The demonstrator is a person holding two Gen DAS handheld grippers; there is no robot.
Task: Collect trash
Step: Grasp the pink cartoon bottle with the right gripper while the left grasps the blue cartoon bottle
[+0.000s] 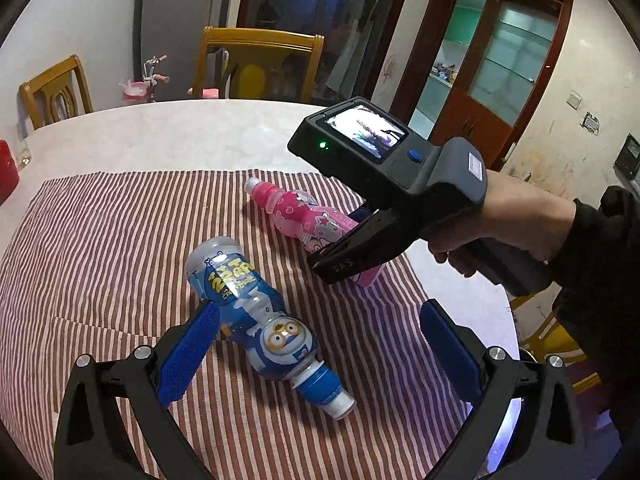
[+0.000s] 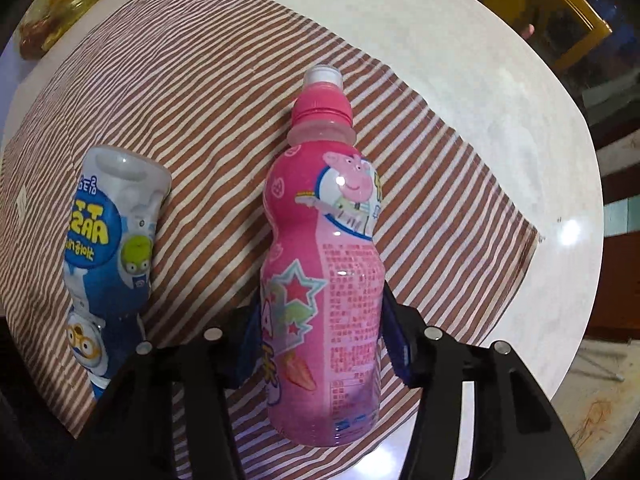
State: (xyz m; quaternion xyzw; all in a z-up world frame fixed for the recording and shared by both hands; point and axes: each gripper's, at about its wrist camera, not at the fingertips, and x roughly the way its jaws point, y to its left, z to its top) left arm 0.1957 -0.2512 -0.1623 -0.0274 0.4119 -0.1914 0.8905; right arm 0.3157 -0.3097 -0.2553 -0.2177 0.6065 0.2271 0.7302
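Fingers of the right gripper (image 2: 316,344) clamp the pink bottle's (image 2: 320,264) base; the left gripper (image 1: 316,344) gapes wide, holding nothing.

Pink bottle lies on the striped cloth (image 2: 208,92), cap toward 12 o'clock in the right view; blue bottle (image 2: 112,248) lies apart at 9 o'clock, on the table (image 2: 460,92).
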